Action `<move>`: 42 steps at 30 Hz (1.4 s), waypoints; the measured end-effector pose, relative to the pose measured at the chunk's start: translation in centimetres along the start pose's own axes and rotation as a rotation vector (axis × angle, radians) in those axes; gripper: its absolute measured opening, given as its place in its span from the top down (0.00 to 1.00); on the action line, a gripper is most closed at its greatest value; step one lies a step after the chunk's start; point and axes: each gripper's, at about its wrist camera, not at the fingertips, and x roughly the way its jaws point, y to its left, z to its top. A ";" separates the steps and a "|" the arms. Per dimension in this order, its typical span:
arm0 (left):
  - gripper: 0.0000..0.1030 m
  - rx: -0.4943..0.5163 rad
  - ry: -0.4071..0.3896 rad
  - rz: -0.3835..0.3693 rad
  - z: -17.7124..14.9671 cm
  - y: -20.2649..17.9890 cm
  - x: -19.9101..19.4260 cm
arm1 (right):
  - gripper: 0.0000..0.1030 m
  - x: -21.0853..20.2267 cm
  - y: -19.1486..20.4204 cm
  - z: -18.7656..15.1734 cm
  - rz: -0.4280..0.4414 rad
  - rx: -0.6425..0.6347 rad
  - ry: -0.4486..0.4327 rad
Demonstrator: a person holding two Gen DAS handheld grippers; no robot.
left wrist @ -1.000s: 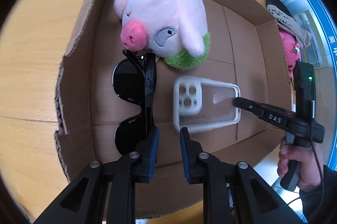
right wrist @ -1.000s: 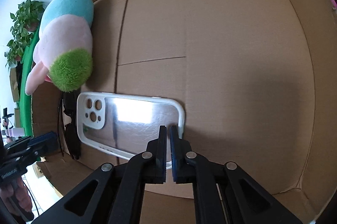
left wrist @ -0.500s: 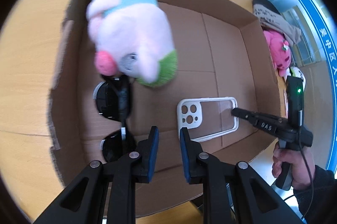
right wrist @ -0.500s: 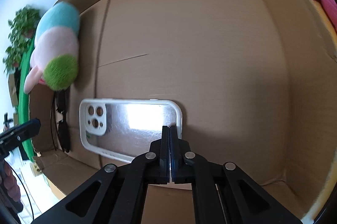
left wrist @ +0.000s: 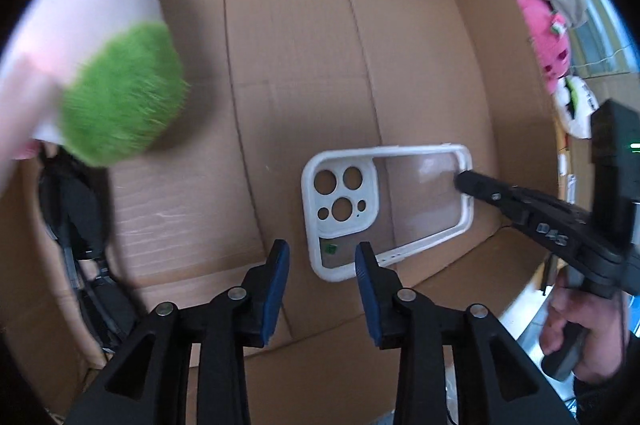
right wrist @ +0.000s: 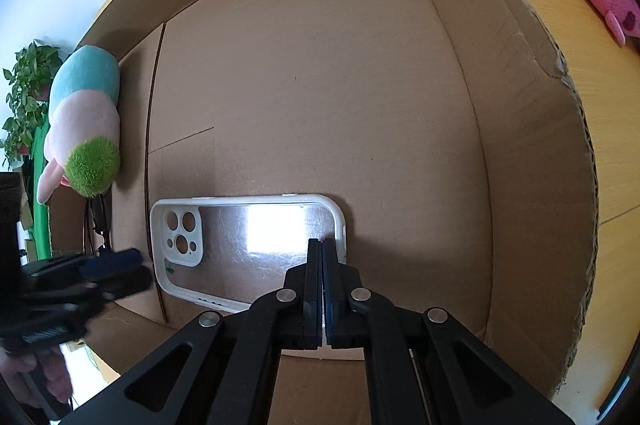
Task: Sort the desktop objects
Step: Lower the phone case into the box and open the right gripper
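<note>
Cardboard is all that lies under the phone case (left wrist: pixel 386 209), which sits flat on the floor of the box (right wrist: pixel 360 85), near the front wall, camera cutouts toward the plush pig (left wrist: pixel 100 65). Your right gripper (right wrist: pixel 322 245) has its jaws closed together with nothing between them, the tips resting on or just above the case's short rim at the end away from the cutouts (whether they actually press on it, I cannot tell). Your left gripper (left wrist: pixel 322 257) has just been opening its jaws; they stand apart, straddling the lower corner of the case at the cutout end, and the pads do not appear to touch it.

Here is where it can go wrong. The case is thin, light and slick, so if you close the left jaws on that corner at a steep angle, the rim may squirt out sideways or flex rather than seat between the pads. If the right tips lift or slip off, the case is likely to slide across the cardboard toward the front wall. Push down too hard with the right and the far end could tip up and knock the left fingers. Watch your left side too: the sunglasses (left wrist: pixel 76 225) lie near the pig, and a wide swing could catch them.
</note>
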 end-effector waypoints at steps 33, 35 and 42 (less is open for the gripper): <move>0.56 0.005 -0.048 -0.019 -0.9 -0.6 -1.1 | 0.96 -0.2 -1.2 -0.5 0.040 0.056 -0.036; 0.56 0.020 -0.031 -0.021 -0.6 -1.2 -0.4 | 0.89 -0.2 -1.1 -0.5 0.044 0.042 -0.035; 0.88 0.035 -0.048 -0.020 -0.4 -1.8 0.2 | 0.99 0.0 -0.6 -0.5 0.044 -0.022 -0.014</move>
